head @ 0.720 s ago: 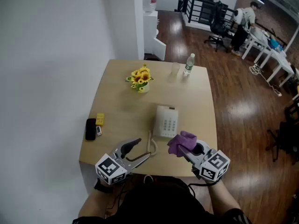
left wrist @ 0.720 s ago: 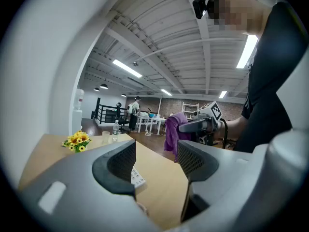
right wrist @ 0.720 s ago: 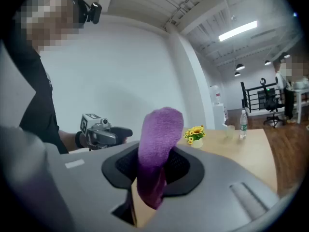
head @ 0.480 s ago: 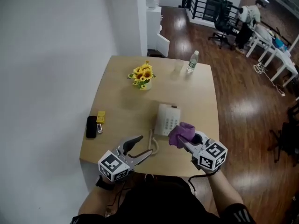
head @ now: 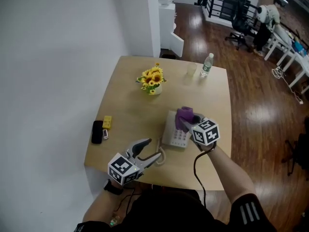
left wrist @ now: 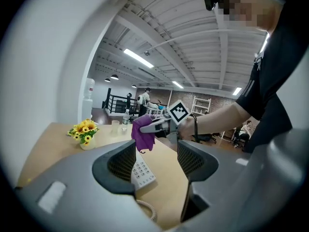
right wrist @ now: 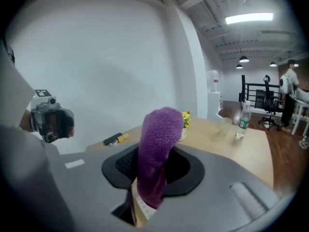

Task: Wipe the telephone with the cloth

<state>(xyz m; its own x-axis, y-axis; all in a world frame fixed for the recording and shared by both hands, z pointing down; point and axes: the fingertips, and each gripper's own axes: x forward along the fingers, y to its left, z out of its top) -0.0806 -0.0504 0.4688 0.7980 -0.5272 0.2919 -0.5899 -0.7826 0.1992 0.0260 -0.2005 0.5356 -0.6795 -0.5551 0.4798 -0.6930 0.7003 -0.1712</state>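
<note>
"So, what has the right gripper got?"

"The purple cloth. Its jaws are clamped on it. The cloth bulges up over them and hangs down between them."

"And where does that put the cloth?"

"Over the far end of the phone. The phone lies flat on the table, keypad up, in the half nearer the person. Whether the cloth touches it I cannot tell."

"The left gripper?"

"Jaws spread, nothing held. It hovers at the table's near edge and points toward the phone, whose keypad shows through the gap in its own view. The coiled cord lies just beside its tips and runs to the phone's near end."

"Are the two grippers close together?"

"Apart. The left one is nearer the person and off to the phone's left. The right one is farther out, above the phone. A black cable hangs from the right one."

"What else is on the table?"

"A small pot of yellow flowers stands beyond the phone. A clear cup and a water bottle stand side by side at the far edge. Near the left edge a black thing lies flat, with a yellow block just beside it."

"And round about?"

"A white wall on the left and a dark wood floor on the right. Far back, a person stands by white desks."
</note>
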